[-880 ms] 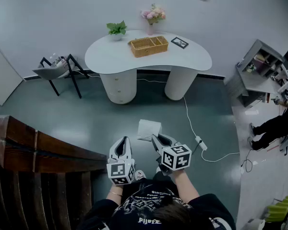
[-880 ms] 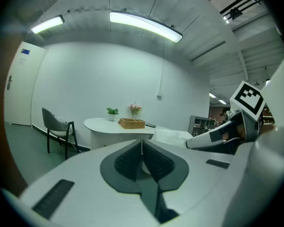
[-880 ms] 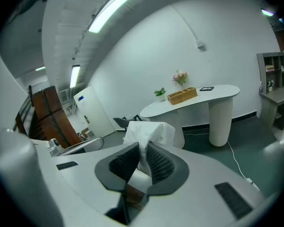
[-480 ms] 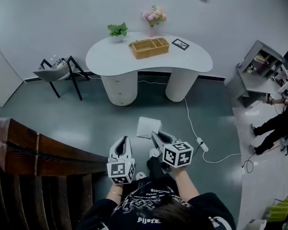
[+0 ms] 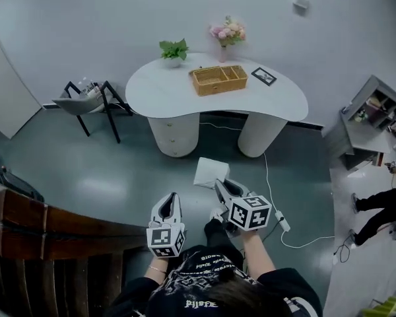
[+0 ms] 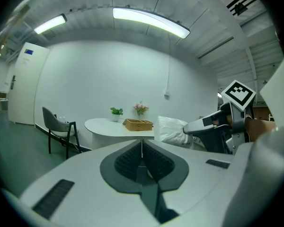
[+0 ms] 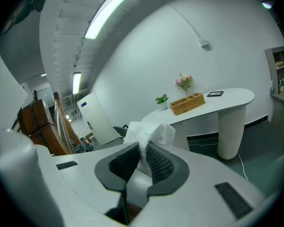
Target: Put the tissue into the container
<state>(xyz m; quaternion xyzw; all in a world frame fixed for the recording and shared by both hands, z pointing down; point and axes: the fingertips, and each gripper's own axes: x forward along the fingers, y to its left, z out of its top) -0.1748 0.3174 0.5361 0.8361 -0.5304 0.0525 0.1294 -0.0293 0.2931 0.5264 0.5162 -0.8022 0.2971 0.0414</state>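
The step right now looks like the carry. The tissue (image 7: 149, 134) is picked up, but it is not in the container yet. The right claw (image 5: 222, 185) is closed on it and holds it up in the air, well apart from the basket (image 5: 222, 89) on the far table. I think that basket is the container.

For the next move, I think the person has to walk to the table, bring the right claw over the basket, go down low, and only then let go. A tissue is so light that it may float off to the side.

On the far left is a dark brown wooden rail (image 5: 46, 223), hard and a bit shiny. Next is a grey chair (image 5: 79, 103) with thin black legs.

Then comes the left claw (image 5: 169, 200). Its jaws are pressed together with nothing between them. Its body is smooth white plastic, and its pads are dark and full of tiny bumps.

The table (image 5: 158, 88) is white, smooth and shaped like a bean, on two fat round legs. A small green plant (image 5: 173, 50) sits on it.

The tissue is white, soft and crumpled. The bumpy pads pinch its lower part, and the rest puffs out past the tips.

The basket is a tan box woven from thin strips, open on top. Beside it are pink flowers (image 5: 227, 33) and a flat dark picture frame (image 5: 264, 76).

A thin white cable (image 5: 269, 177) snakes over the grey floor.
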